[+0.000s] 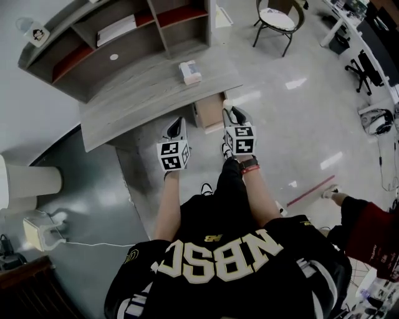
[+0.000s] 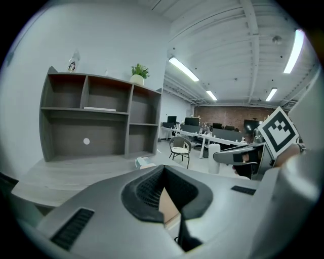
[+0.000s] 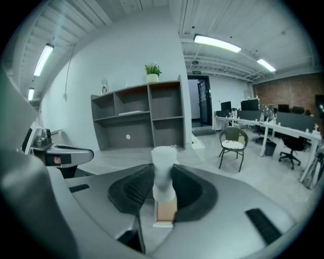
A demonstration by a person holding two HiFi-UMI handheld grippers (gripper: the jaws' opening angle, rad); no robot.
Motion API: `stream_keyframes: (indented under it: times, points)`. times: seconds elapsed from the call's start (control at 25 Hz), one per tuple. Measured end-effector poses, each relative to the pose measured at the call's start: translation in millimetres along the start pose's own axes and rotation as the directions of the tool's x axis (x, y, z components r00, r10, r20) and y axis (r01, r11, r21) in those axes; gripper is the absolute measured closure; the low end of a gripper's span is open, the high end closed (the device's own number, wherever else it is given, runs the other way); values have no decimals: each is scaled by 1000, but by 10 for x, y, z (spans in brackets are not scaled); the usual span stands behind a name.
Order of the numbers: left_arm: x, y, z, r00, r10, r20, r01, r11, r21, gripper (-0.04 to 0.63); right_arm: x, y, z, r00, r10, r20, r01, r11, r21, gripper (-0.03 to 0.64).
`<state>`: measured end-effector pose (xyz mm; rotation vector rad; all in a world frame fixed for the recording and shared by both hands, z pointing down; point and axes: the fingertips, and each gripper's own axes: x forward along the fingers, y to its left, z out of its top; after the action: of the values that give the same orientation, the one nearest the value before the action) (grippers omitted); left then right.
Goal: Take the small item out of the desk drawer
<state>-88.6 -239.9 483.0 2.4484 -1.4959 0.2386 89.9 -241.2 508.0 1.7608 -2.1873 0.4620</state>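
Note:
My right gripper [image 1: 230, 112] is shut on a small white item [image 3: 163, 169], pinched upright between its dark pads [image 3: 132, 189]. In the head view the item [image 1: 227, 104] shows as a pale spot at the jaw tips, above the open wooden drawer [image 1: 209, 112] under the grey desk [image 1: 143, 93]. The drawer's inside [image 3: 166, 211] shows below the item. My left gripper [image 1: 177, 123] hangs to the drawer's left by the desk's front edge. Its pads [image 2: 147, 189] meet at the tip with nothing between them, and drawer wood [image 2: 169, 205] shows behind them.
A tissue box [image 1: 190, 71] lies on the desk in front of a grey shelf unit [image 1: 124, 37]. A chair [image 1: 277, 19] stands on the floor to the far right. Another person [image 1: 368, 230] stands at the right edge. A pale bin [image 1: 31, 180] stands on the left.

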Motion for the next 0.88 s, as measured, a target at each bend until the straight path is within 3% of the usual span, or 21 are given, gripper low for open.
stream_keyframes:
  times: [0.36, 0.64, 0.88]
  points:
    - [-245, -79, 510, 992, -13, 124, 8, 999, 42, 581, -320, 126, 474, 991, -4, 133, 6, 1000, -14, 497]
    - [-452, -149, 951, 974, -13, 228, -10, 995, 100, 581, -588, 234, 917, 969, 8, 246, 5, 999, -53, 497]
    - [-551, -200, 1179, 960, -9, 281, -19, 995, 97, 581, -737, 304, 1176, 955, 21, 297, 7, 996, -91, 497]
